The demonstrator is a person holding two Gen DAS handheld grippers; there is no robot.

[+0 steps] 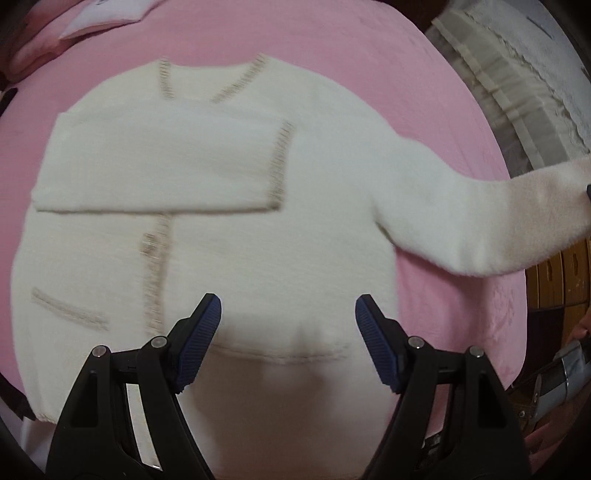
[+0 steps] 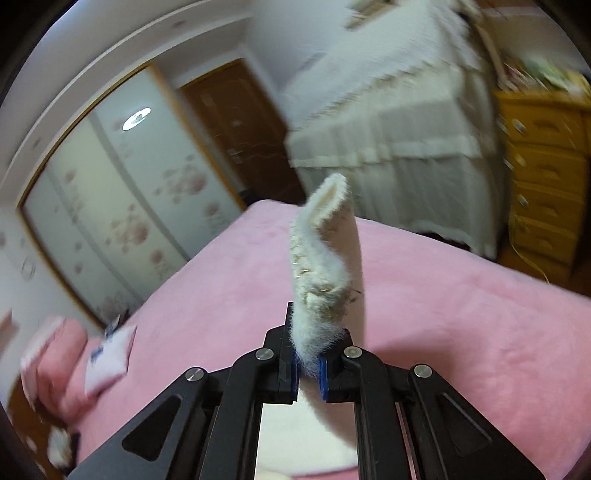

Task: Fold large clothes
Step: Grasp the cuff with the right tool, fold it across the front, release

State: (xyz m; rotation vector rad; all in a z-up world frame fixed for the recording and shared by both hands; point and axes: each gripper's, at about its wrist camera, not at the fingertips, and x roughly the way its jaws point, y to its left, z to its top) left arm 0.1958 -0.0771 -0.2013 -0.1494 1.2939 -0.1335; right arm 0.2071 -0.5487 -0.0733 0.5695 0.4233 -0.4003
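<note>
Right gripper (image 2: 308, 363) is clenched on the cuff (image 2: 321, 258) of a fluffy white cardigan (image 1: 229, 221), the fuzzy fabric pinched between its blue pads (image 2: 293, 369) and standing up past the fingertips toward 12 o'clock, with gold-thread trim showing along the cuff's edge. Left gripper (image 1: 288, 321) hangs released above the garment, its ribbed blue pads (image 1: 201, 339) set wide apart over the lower hem, nothing between them.

In the left wrist view the cardigan lies flat on a pink bed (image 1: 332, 44), neckline toward 12 o'clock and hem toward 6 o'clock. One sleeve (image 1: 155, 166) is folded across the chest, its trimmed cuff ending near the middle of the garment. The other sleeve (image 1: 480, 225) stretches out toward 3 o'clock, lifted off the bed at its far end where it leaves the picture. A beige button band (image 1: 159, 273) runs down the front, and a trimmed pocket edge (image 1: 70, 310) sits at about 8 o'clock.

Around the bed: a white folded item (image 1: 99, 18) lies at 11 o'clock in the left wrist view, and a piece of furniture draped in white lace cloth (image 2: 399, 122) stands at 1 o'clock in the right wrist view. Beside it at 3 o'clock is an orange wooden chest of drawers (image 2: 543, 173). A wardrobe with floral sliding doors (image 2: 122, 206) fills the 9 o'clock side, next to a brown door (image 2: 240, 125).
</note>
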